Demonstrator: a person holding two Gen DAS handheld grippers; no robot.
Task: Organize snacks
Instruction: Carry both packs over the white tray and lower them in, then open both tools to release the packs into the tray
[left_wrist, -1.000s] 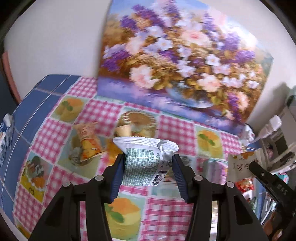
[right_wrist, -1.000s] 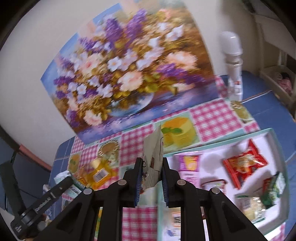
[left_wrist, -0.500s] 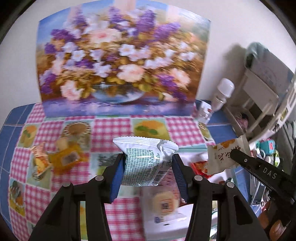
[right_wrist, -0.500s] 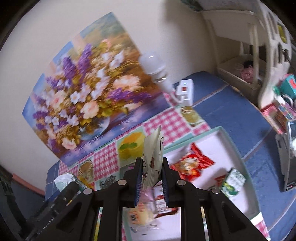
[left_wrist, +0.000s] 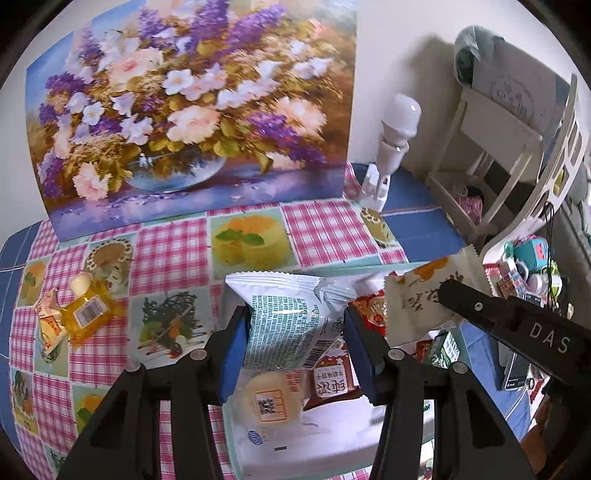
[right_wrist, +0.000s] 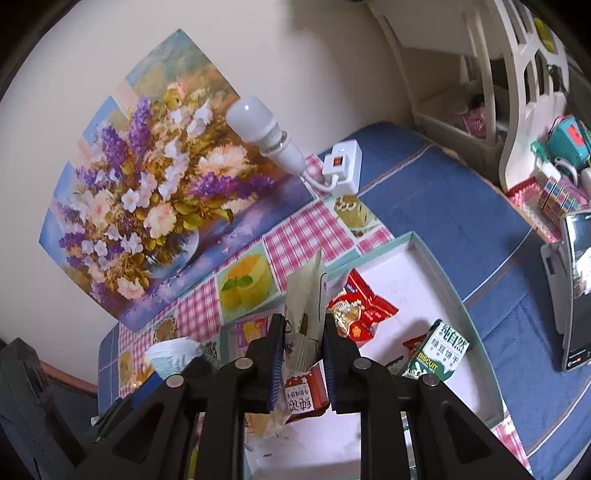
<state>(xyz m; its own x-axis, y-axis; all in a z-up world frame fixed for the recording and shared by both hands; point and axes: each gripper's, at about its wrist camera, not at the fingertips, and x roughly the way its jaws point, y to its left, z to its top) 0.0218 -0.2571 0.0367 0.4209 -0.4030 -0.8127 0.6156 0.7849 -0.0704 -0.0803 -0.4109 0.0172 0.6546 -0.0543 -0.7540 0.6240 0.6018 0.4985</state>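
Note:
My left gripper (left_wrist: 291, 336) is shut on a white snack packet with green print (left_wrist: 284, 325), held above the near left part of the white tray (right_wrist: 436, 258). My right gripper (right_wrist: 304, 339) is shut on a thin cream packet (right_wrist: 306, 299), which also shows in the left wrist view (left_wrist: 417, 299), held above the tray. In the tray lie a red packet (right_wrist: 358, 310), a green biscuit box (right_wrist: 439, 350), a brown-red packet (right_wrist: 304, 397) and a round pale cake (left_wrist: 269, 398). On the cloth at left lie an orange jelly packet (left_wrist: 86, 312) and a small orange-white packet (left_wrist: 48, 321).
A flower painting (left_wrist: 184, 110) leans on the wall behind the checked cloth (left_wrist: 170, 258). A white bulb lamp on a plug base (right_wrist: 332, 170) stands at the back. A white shelf unit (right_wrist: 480, 92) and a phone (right_wrist: 576, 288) stand at the right.
Both grippers have swung to the right with their packets, from over the checked cloth to over the tray. The loose snacks on the cloth now lie far left.

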